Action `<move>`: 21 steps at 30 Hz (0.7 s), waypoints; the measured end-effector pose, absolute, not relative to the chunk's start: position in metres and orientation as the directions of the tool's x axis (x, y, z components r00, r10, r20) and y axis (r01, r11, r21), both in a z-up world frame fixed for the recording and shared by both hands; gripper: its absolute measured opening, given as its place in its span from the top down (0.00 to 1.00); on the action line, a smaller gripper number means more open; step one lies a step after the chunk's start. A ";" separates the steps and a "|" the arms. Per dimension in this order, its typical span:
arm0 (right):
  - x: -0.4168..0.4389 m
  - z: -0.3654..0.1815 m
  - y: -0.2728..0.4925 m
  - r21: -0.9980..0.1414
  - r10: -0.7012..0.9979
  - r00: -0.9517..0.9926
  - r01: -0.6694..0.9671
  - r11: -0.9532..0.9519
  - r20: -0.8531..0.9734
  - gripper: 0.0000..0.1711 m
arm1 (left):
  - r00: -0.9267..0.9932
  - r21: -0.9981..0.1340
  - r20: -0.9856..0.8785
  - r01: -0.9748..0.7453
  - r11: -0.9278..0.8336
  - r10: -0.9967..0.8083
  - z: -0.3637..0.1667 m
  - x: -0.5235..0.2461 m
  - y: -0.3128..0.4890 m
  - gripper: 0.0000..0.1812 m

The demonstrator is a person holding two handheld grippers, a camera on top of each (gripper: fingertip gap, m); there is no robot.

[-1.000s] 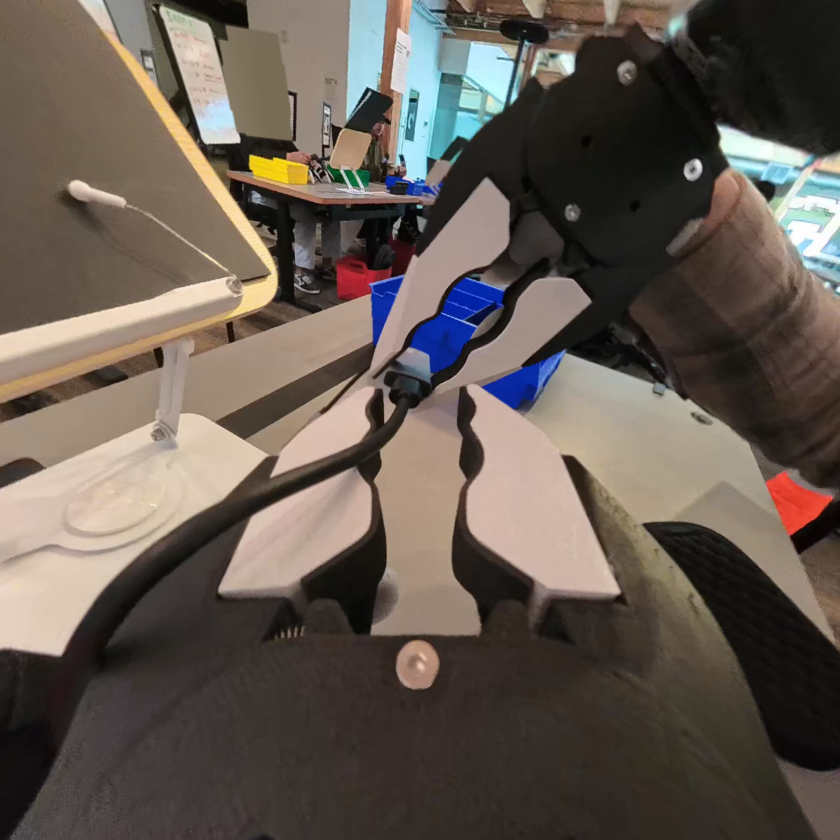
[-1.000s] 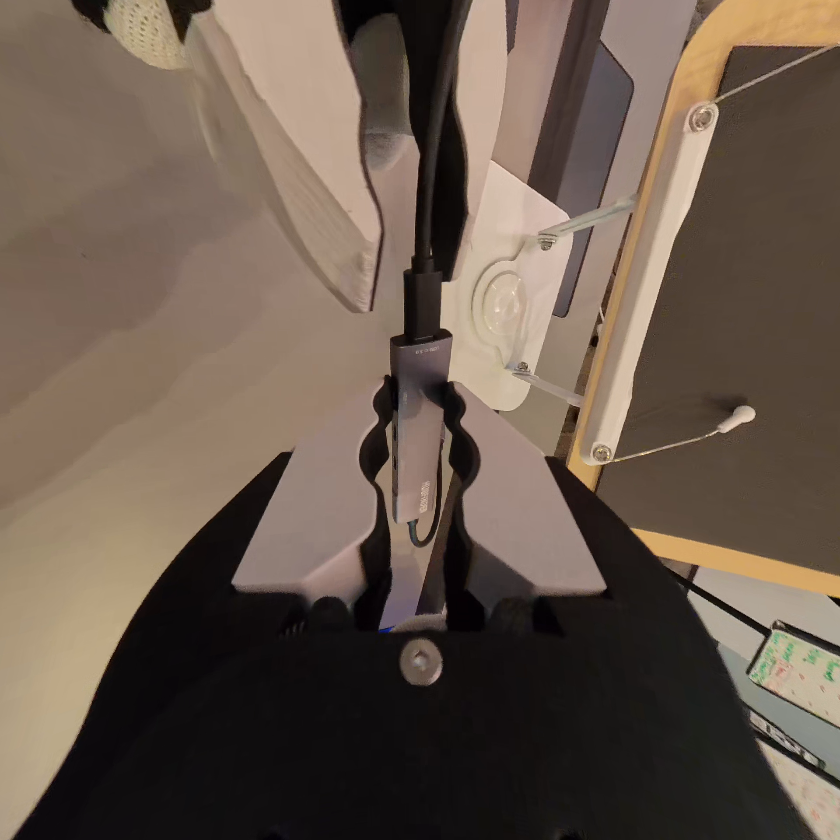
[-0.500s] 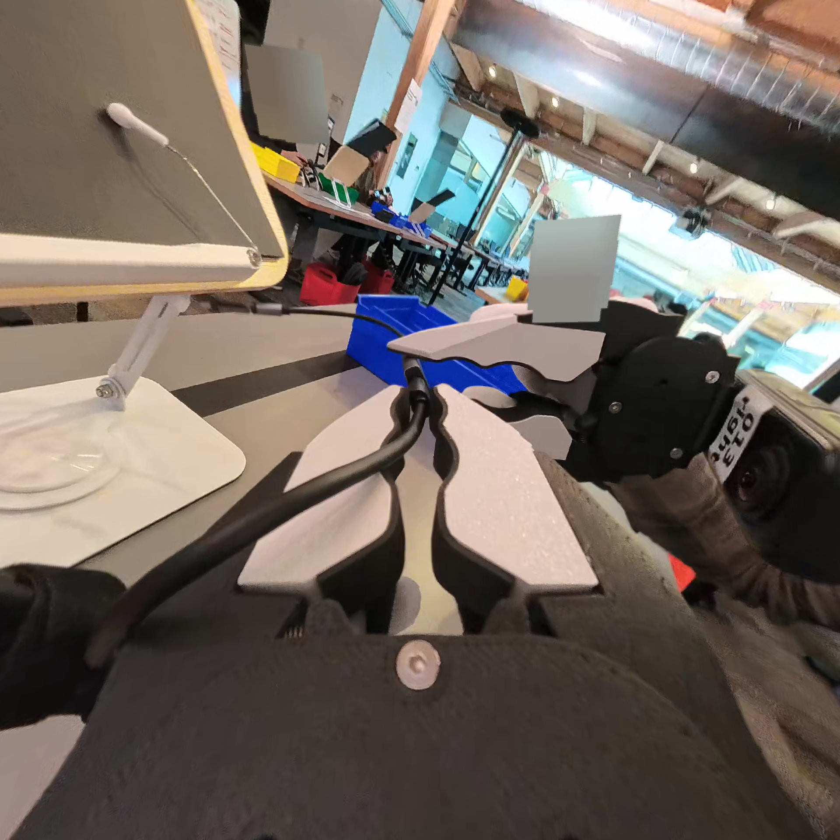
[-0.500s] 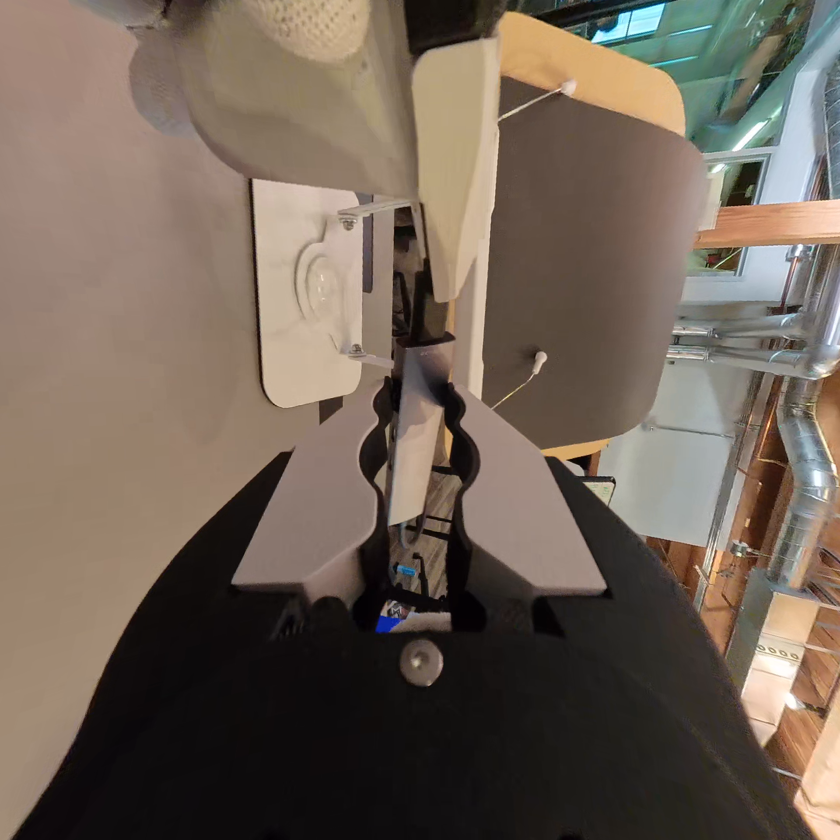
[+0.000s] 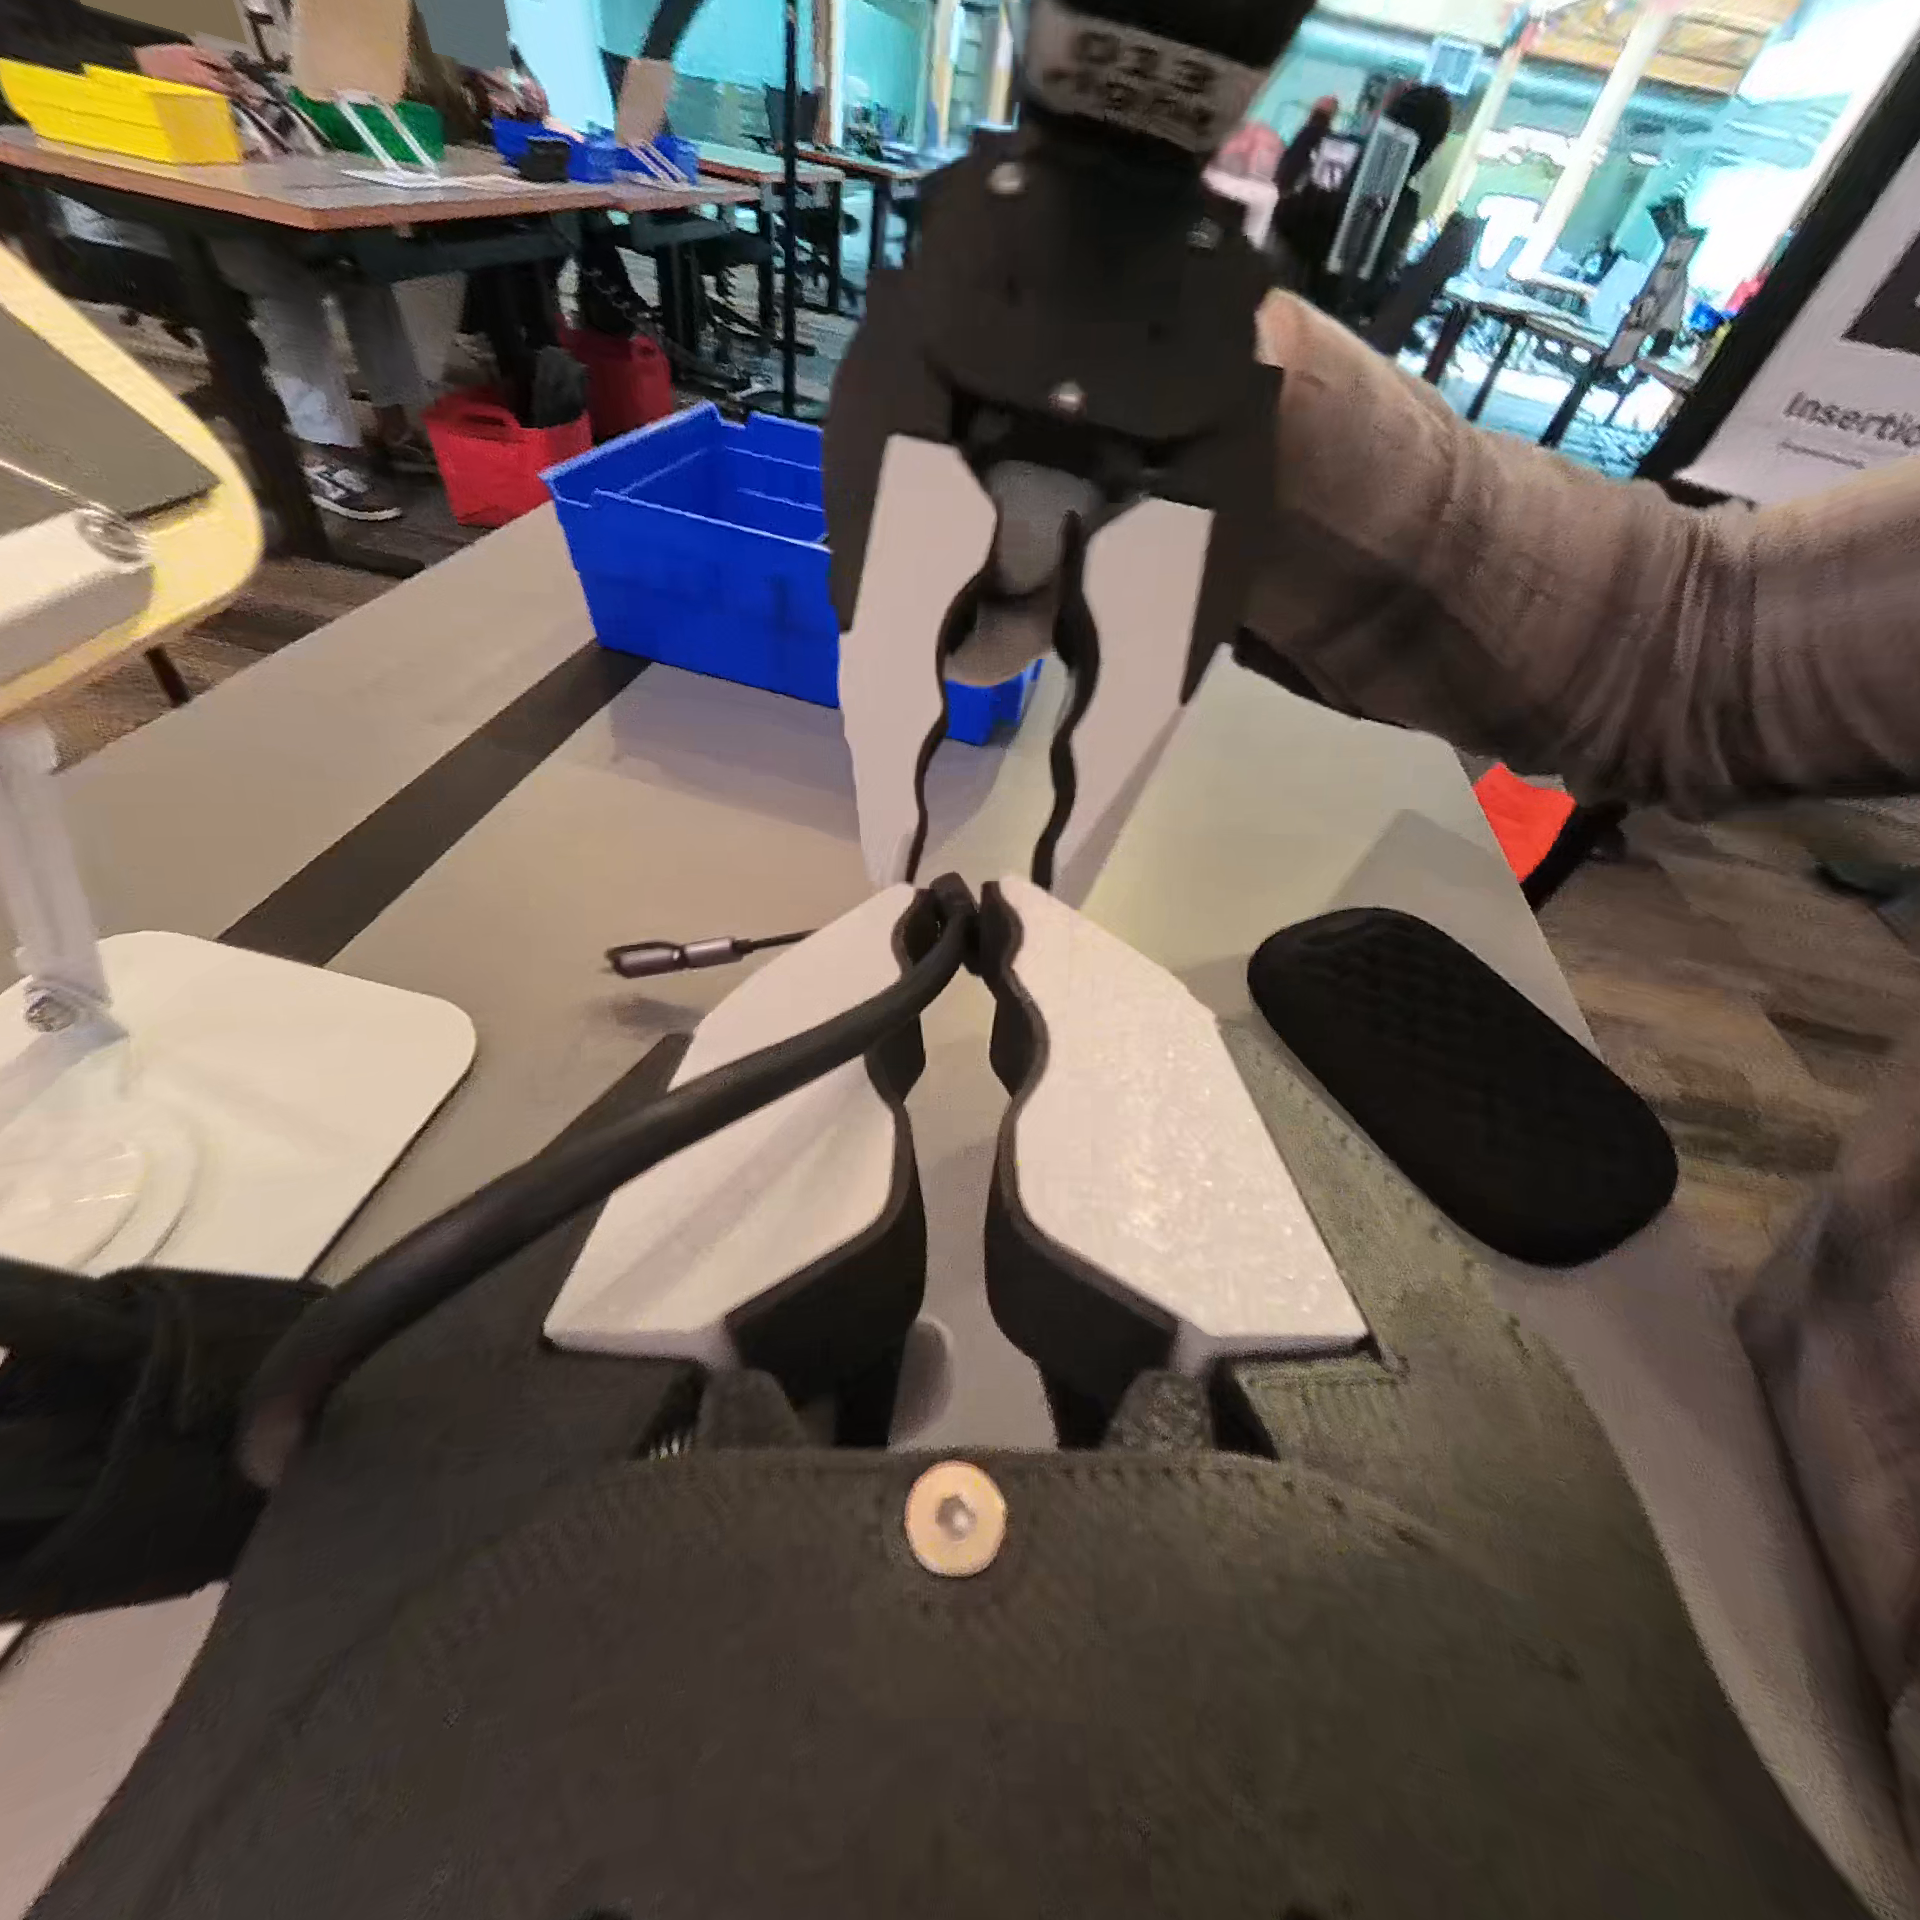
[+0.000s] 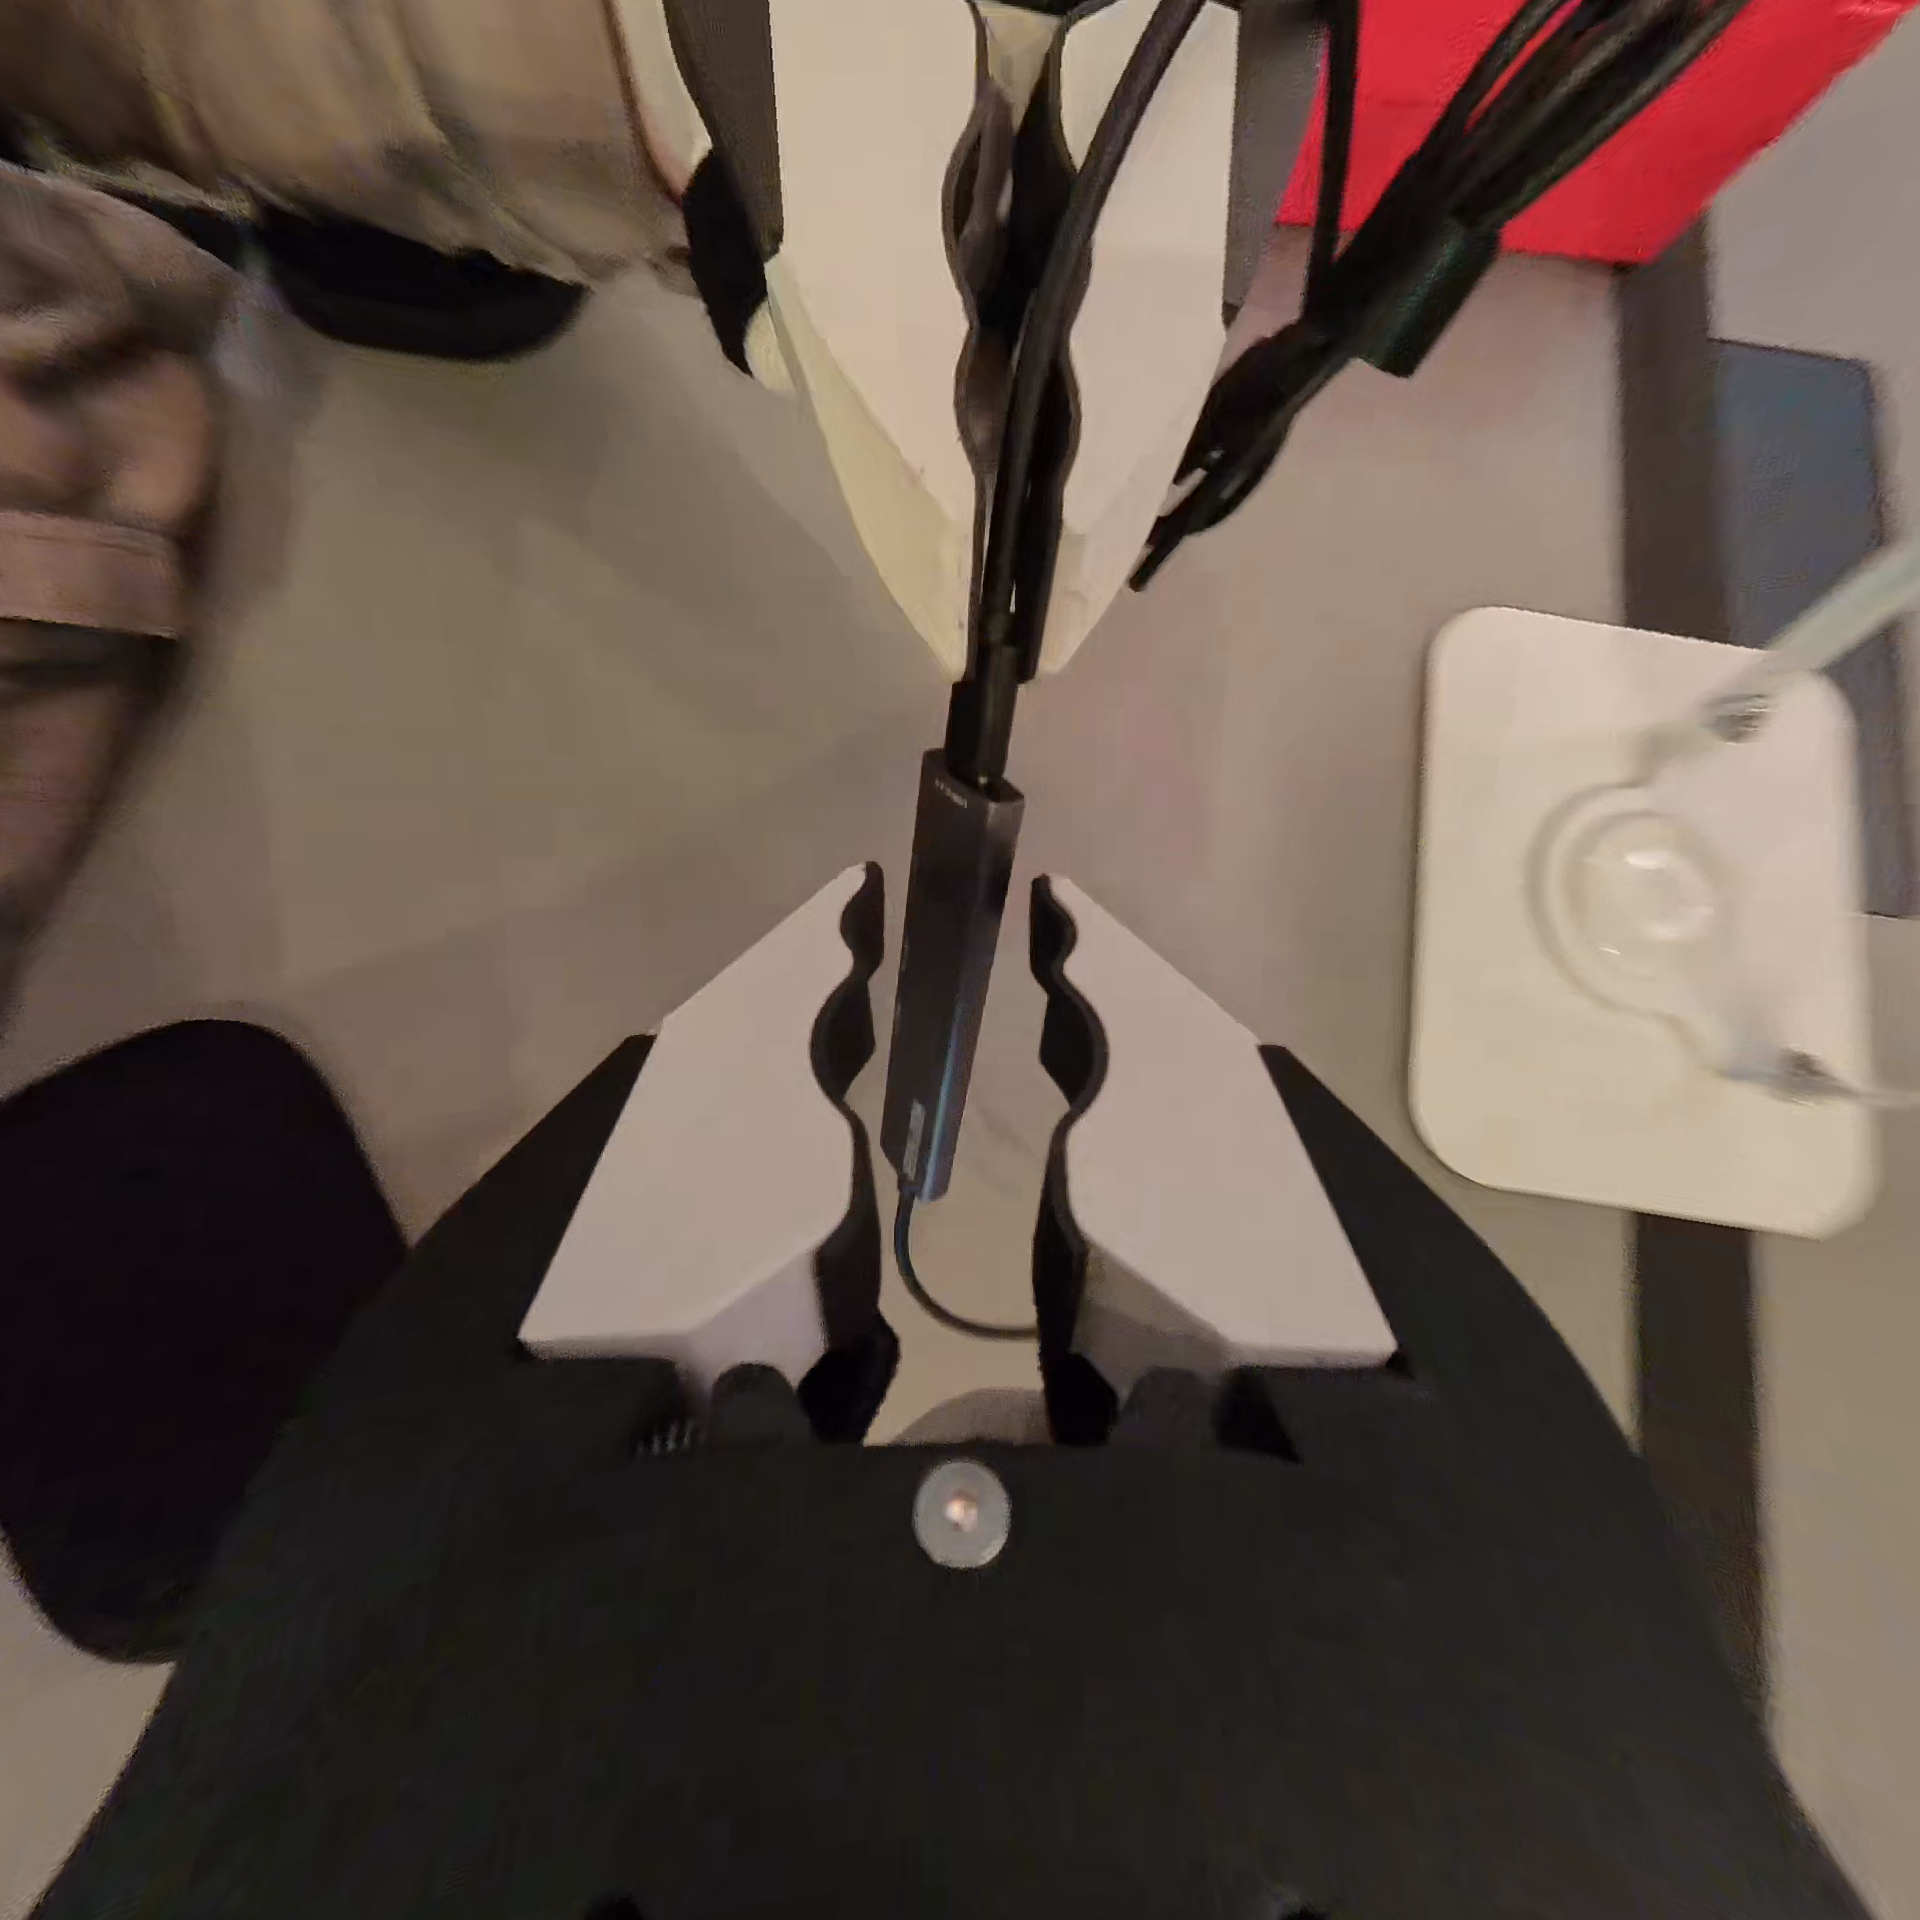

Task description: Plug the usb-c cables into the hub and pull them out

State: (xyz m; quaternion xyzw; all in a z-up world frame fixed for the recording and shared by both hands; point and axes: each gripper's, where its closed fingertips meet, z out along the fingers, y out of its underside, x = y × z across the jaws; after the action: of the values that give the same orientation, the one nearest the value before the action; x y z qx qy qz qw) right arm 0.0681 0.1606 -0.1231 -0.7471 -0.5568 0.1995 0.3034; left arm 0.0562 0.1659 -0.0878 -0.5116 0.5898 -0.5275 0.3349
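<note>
Since 0.5 s ago the right gripper (image 6: pixel 956 883) has let go of the hub (image 6: pixel 951 977): its fingers, then pressed on the hub's sides, now stand apart w/ a clear gap each side. Hub is a slim dark bar lying lengthwise between those fingers, touching neither as far as the right wrist view shows, its thin tail cable curling back toward the gripper body. At the hub's far end a black usb-c cable (image 6: pixel 1029 436) is plugged in, its plug seated in the end port.

Left gripper (image 5: pixel 961 904) is clamped on that cable (image 5: pixel 727 1091) right at its fingertips; cable runs back over the left finger and off toward a black-gloved hand (image 5: pixel 94 1434) at lower left. Seen from the left wrist view, the right gripper (image 5: pixel 977 862) points down, tips nearly meeting the left one's tips, jaws parted; a sleeved arm (image 5: pixel 1558 582) reaches in from the right. Hub itself is hidden there behind the fingertips.

Beyond-left of the left gripper, a second cable plug (image 5: pixel 686 951) lies loose on the grey table (image 5: pixel 623 831). Blue bin (image 5: pixel 707 551) further ahead, white stand base (image 5: pixel 260 1060) to the left, black pad (image 5: pixel 1455 1081) to the right.
</note>
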 end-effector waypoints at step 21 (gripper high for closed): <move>0.083 -0.206 0.162 -0.684 0.770 0.474 0.388 -0.618 -0.427 0.96 | -0.115 -0.760 0.181 -0.647 -0.064 -0.977 -0.176 0.032 0.198 0.85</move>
State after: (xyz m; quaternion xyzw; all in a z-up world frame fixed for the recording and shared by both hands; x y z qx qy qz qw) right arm 0.0833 0.1617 -0.2058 -0.8191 -0.3533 0.3717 0.2572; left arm 0.0315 0.1979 -0.1755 -0.6271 0.6472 -0.3726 0.2214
